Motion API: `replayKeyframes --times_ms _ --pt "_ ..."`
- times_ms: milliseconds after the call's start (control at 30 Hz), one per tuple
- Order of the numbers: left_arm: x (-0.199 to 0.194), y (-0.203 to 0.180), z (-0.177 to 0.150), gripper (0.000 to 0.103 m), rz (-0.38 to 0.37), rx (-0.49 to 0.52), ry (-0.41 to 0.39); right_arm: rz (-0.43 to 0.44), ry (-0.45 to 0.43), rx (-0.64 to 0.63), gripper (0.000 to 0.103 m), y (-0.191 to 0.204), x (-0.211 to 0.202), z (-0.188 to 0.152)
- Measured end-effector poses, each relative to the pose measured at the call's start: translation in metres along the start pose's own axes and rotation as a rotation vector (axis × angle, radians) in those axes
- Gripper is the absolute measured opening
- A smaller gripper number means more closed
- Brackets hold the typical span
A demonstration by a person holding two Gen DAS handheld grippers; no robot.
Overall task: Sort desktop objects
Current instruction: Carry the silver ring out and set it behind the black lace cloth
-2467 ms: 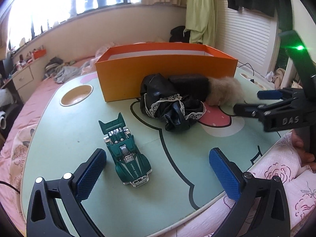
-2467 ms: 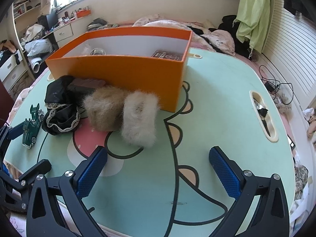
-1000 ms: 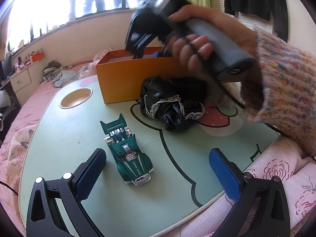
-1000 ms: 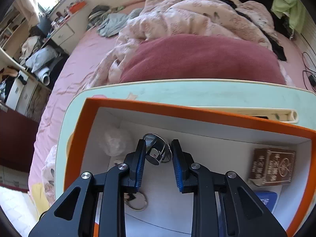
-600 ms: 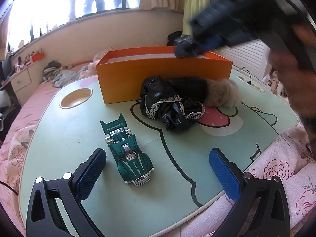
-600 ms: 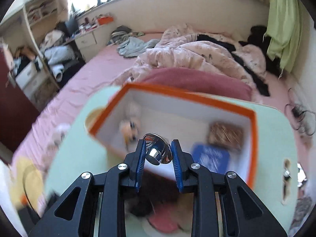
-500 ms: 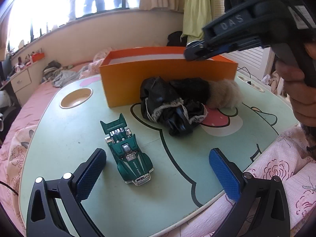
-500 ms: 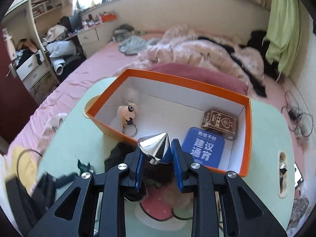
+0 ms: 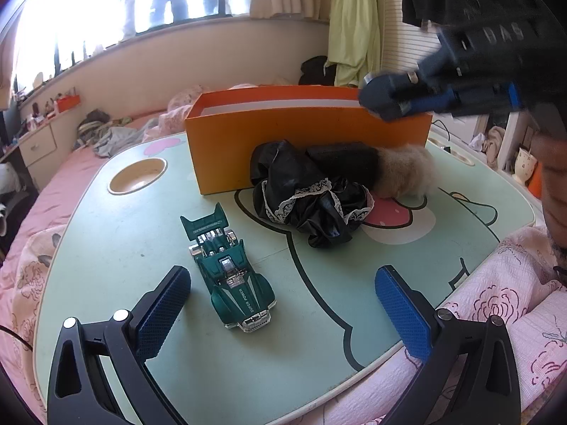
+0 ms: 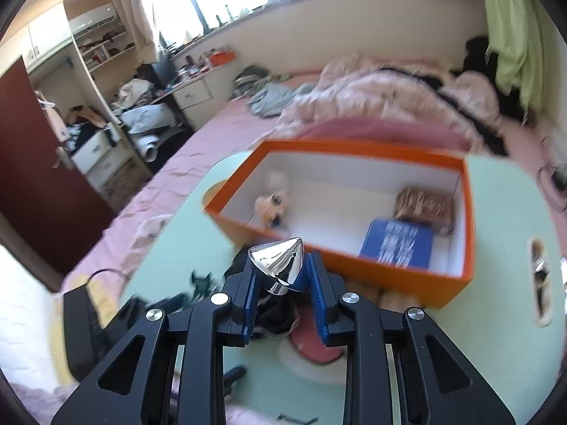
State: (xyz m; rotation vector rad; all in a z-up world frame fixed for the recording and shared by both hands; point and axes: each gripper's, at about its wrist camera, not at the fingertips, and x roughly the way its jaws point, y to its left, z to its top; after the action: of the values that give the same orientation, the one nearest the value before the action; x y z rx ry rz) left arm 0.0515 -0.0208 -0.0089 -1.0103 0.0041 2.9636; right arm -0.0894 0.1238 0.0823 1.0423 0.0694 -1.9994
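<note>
Now I am holding the right gripper [image 10: 280, 276] clamped on the chrome cone [image 10: 278, 260] above the orange box [image 10: 389, 278]. I am planning a low, steady release, while the left gripper [image 9: 283, 313] is waiting with jaws apart by the green toy car [image 9: 230, 276].

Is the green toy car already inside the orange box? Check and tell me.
No: the green toy car sits on the table in front of the orange box, between the left gripper's open fingers.

sunlit bedroom: bright window [image 9: 106, 10], pink bed [image 10: 219, 131], white drawers [image 10: 99, 156], cluttered shelves [image 10: 102, 47], dark door [image 10: 32, 163]
</note>
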Motion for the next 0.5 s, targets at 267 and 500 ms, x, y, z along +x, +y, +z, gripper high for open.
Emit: replayKeyframes --times_ms 267,500 --pt "-0.003 -0.001 -0.001 0.103 0.001 0.001 -0.002 -0.049 0.067 -0.008 0.028 -0.016 0.037 0.005" --pt "-0.004 0.0 -0.001 0.103 0.001 0.0 -0.001 -0.064 0.119 0.091 0.03 -0.04 0.055 0.008"
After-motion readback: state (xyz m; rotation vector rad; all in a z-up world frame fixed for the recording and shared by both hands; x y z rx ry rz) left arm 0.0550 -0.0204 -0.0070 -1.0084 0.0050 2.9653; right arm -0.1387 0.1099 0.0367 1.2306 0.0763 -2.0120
